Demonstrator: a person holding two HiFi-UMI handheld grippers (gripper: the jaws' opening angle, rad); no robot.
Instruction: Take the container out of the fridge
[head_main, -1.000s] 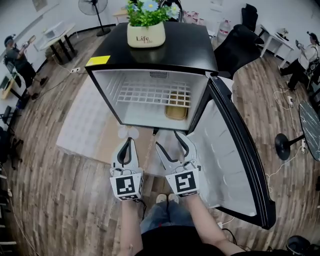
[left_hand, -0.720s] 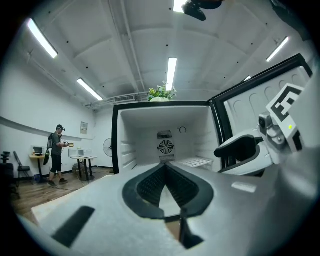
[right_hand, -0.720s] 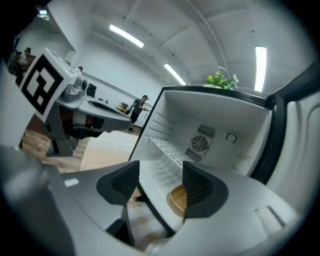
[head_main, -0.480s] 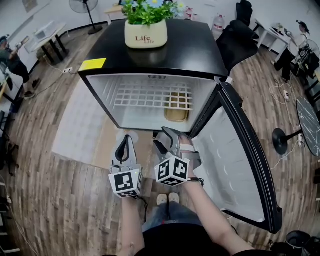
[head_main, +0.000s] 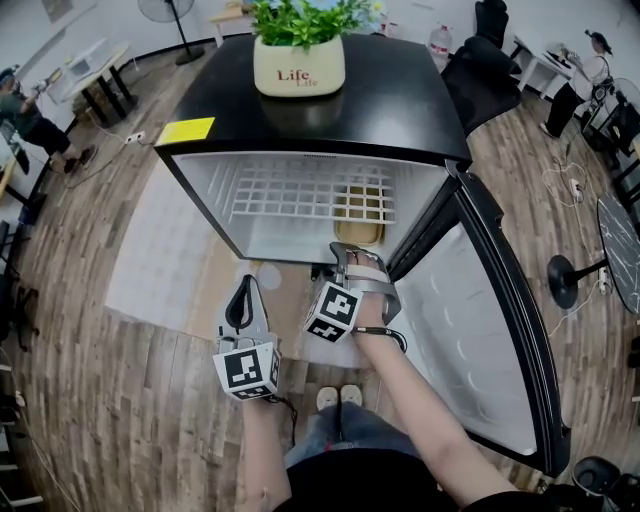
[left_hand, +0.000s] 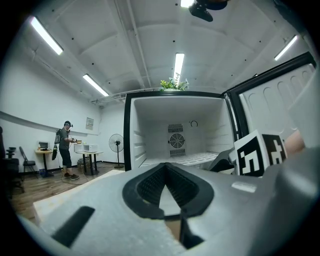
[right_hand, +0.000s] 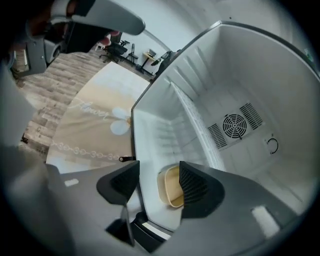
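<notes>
We face the open fridge (head_main: 205, 190).
Our right tool (head_main: 356, 256), spread, hangs before the tan container (head_main: 358, 232) on the fridge floor; left tool (head_main: 241, 292) pressed together; plant pot (head_main: 298, 68) reads "Life".

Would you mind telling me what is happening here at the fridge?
A person holding two grippers stands at the open fridge. The right gripper, jaws apart, points in toward the tan container on the fridge floor under the wire shelf, not yet touching it. The left gripper hangs shut over the mat, holding nothing.
</notes>
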